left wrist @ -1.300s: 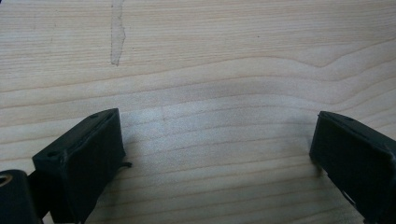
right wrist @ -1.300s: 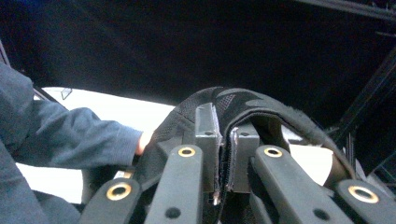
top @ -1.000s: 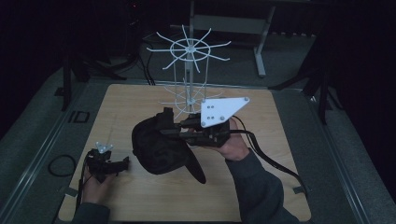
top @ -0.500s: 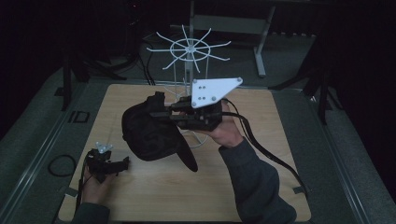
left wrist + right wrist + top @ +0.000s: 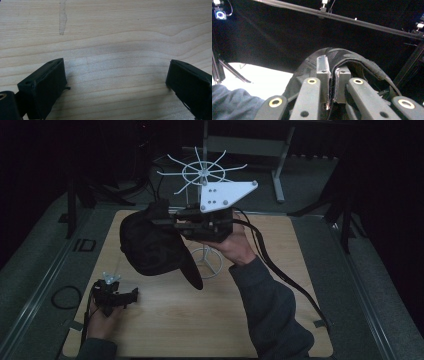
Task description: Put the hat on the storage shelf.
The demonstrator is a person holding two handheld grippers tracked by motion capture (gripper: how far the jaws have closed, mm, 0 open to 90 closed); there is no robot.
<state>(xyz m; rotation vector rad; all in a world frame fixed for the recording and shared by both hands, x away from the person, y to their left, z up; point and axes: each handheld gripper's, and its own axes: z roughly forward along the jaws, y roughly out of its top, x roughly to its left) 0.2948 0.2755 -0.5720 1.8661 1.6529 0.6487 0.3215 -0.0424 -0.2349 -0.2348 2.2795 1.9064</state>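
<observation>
A black cap (image 5: 150, 245) hangs in the air over the table's middle, brim pointing down toward the front. My right gripper (image 5: 172, 221) is shut on its rear edge, and the right gripper view shows the fabric band (image 5: 352, 60) pinched between the two jaws. Behind the cap stands a white wire rack (image 5: 202, 172) with spokes spreading out from a hub on a thin pole. My left gripper (image 5: 131, 295) rests low at the table's front left, open; in the left gripper view its gap (image 5: 116, 82) holds nothing but bare wood.
The wooden tabletop (image 5: 200, 320) lies on a grey surround. A black cable (image 5: 280, 270) trails from the right gripper across the table's right side. The rack's round wire base (image 5: 210, 262) sits just right of the cap's brim. A metal frame (image 5: 277, 165) stands beyond the table.
My right gripper has lifted the cap up and back toward the rack's top, tilting upward. The left gripper has stayed put.
</observation>
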